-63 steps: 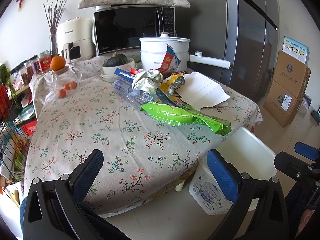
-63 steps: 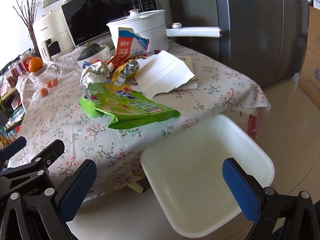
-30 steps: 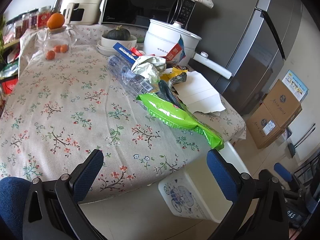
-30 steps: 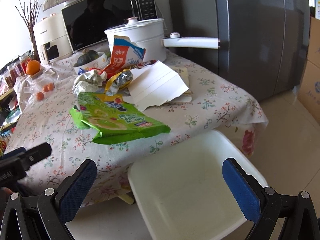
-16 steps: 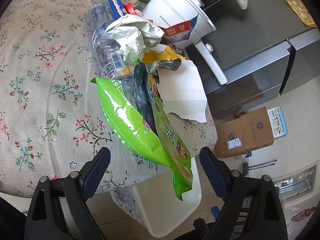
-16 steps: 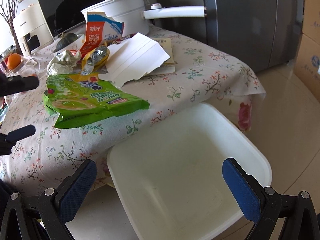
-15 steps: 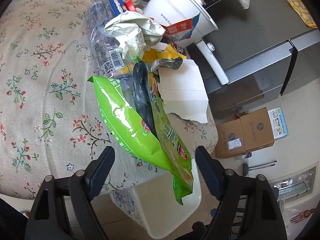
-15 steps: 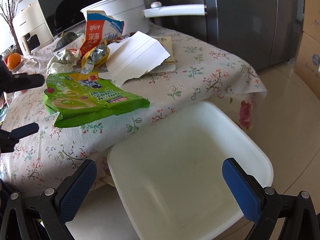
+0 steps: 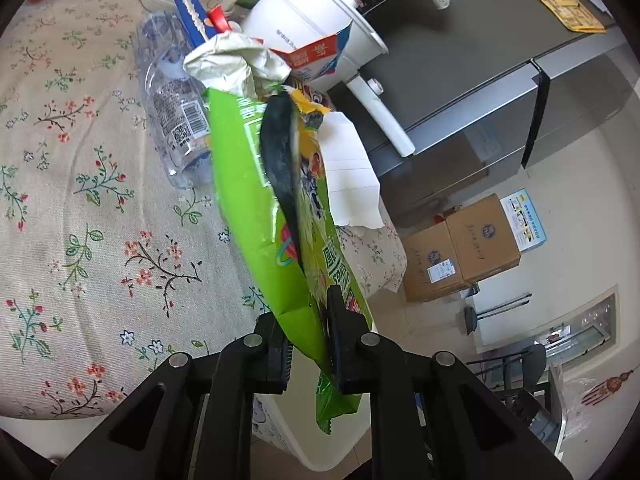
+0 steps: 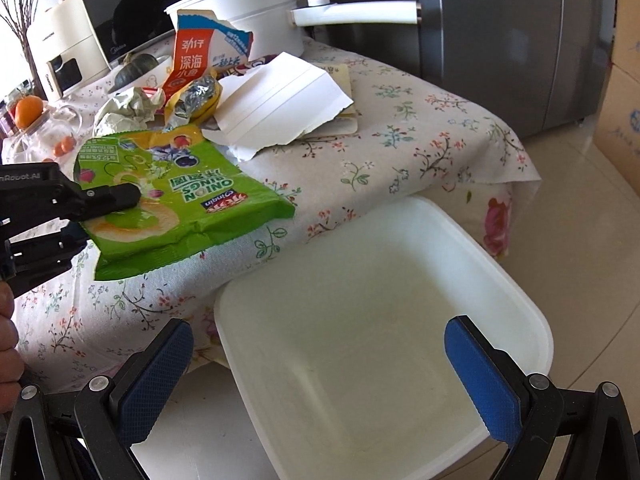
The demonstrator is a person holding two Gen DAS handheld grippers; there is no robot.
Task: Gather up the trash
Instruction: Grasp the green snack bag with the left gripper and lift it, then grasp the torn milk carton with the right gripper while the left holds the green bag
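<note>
My left gripper (image 9: 310,332) is shut on the near edge of a green onion-rings snack bag (image 9: 256,216), which lies on the flowered tablecloth (image 9: 100,240) near the table's edge. The bag (image 10: 176,200) and the left gripper (image 10: 108,196) also show in the right wrist view. Behind the bag lies a trash pile: a crushed clear bottle (image 9: 172,108), crumpled paper (image 9: 232,64), a torn red-and-blue carton (image 10: 200,56), a foil wrapper (image 10: 196,100) and torn white cardboard (image 10: 280,104). My right gripper (image 10: 316,376) is open and empty above a white bin (image 10: 500,280) on the floor beside the table.
A white electric pot (image 10: 248,12) with a long handle, a microwave (image 10: 120,16) and a bowl with a squash (image 10: 136,68) stand at the back of the table. A grey fridge (image 10: 500,32) stands to the right. Cardboard boxes (image 9: 460,248) sit on the floor.
My left gripper has closed from open onto the green snack bag's near edge and the bag has shifted with it. My right gripper stays open over the bin.
</note>
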